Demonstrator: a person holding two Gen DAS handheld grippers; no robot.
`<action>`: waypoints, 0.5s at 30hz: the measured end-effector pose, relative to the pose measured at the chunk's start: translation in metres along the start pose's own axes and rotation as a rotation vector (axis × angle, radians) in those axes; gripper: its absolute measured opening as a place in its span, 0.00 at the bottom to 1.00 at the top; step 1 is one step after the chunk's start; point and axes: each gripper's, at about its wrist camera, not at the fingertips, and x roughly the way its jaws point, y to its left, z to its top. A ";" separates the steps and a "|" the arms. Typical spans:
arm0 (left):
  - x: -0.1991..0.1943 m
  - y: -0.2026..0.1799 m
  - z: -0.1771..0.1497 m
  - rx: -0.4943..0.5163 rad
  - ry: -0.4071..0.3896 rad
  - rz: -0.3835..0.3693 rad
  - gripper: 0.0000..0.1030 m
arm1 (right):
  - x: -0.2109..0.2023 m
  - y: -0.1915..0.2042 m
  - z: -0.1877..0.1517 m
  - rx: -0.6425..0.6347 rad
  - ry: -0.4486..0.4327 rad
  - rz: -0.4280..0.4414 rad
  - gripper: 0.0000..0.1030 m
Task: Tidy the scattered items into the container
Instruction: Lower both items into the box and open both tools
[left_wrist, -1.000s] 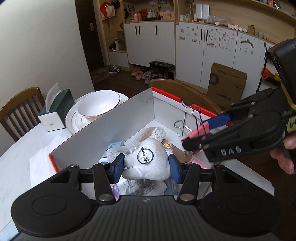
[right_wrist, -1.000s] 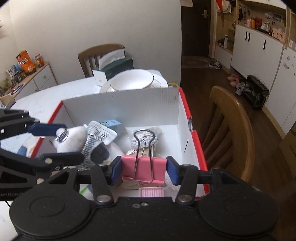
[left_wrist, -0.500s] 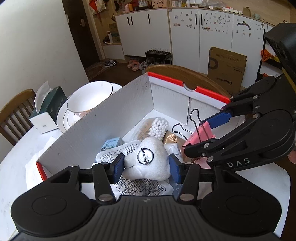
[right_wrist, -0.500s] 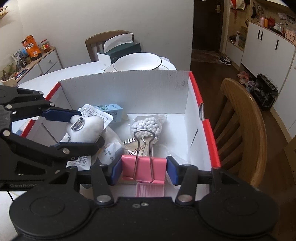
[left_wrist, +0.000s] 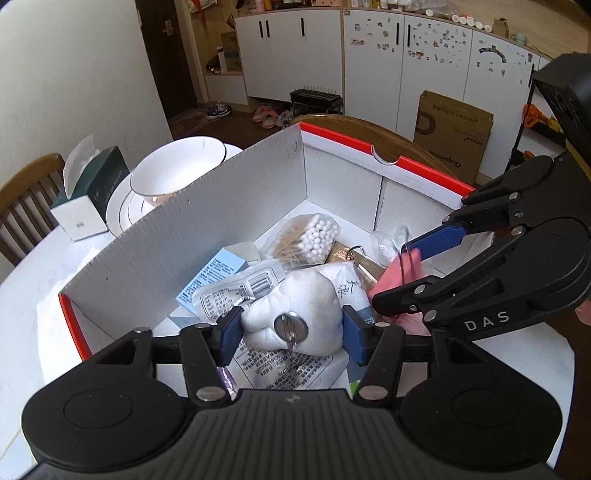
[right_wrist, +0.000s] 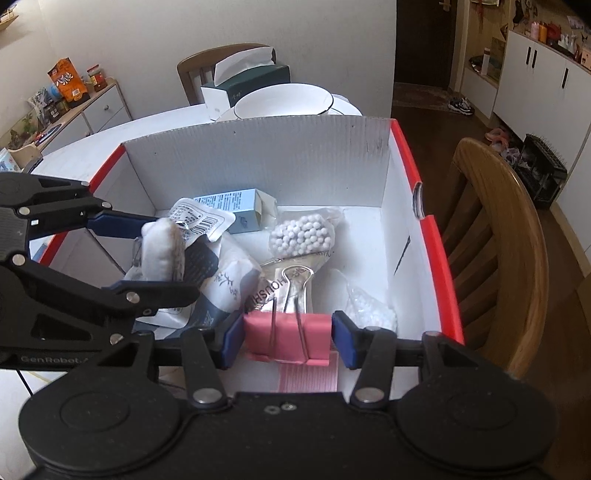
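Observation:
A white cardboard box with a red rim (left_wrist: 424, 173) (right_wrist: 436, 236) stands on the white table. My left gripper (left_wrist: 291, 328) is shut on a white plush keychain (left_wrist: 299, 306) with a metal ring, held inside the box above the packets; it also shows in the right wrist view (right_wrist: 162, 247). My right gripper (right_wrist: 288, 339) is shut on a pink binder clip (right_wrist: 288, 336) low inside the box; it also shows in the left wrist view (left_wrist: 400, 269). In the box lie a cotton swab bag (right_wrist: 303, 236), a blue carton (left_wrist: 210, 273) and sachets (left_wrist: 236, 291).
A tissue box (left_wrist: 88, 195) and a white bowl on plates (left_wrist: 177, 173) stand on the table behind the box. A wooden chair (right_wrist: 495, 251) stands right of the box, another chair (left_wrist: 22, 203) at the far left. Cabinets line the far wall.
Both grippers have moved forward and down into the box with their objects still held. The box interior now fills both views.

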 end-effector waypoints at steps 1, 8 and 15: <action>0.001 0.002 0.000 -0.013 0.004 -0.005 0.55 | -0.001 0.000 0.000 0.000 0.000 0.001 0.50; -0.002 0.008 -0.006 -0.066 0.000 -0.024 0.64 | -0.008 0.000 0.001 0.009 -0.013 0.009 0.55; -0.018 0.007 -0.013 -0.089 -0.029 -0.036 0.66 | -0.022 0.003 0.003 0.012 -0.037 0.022 0.61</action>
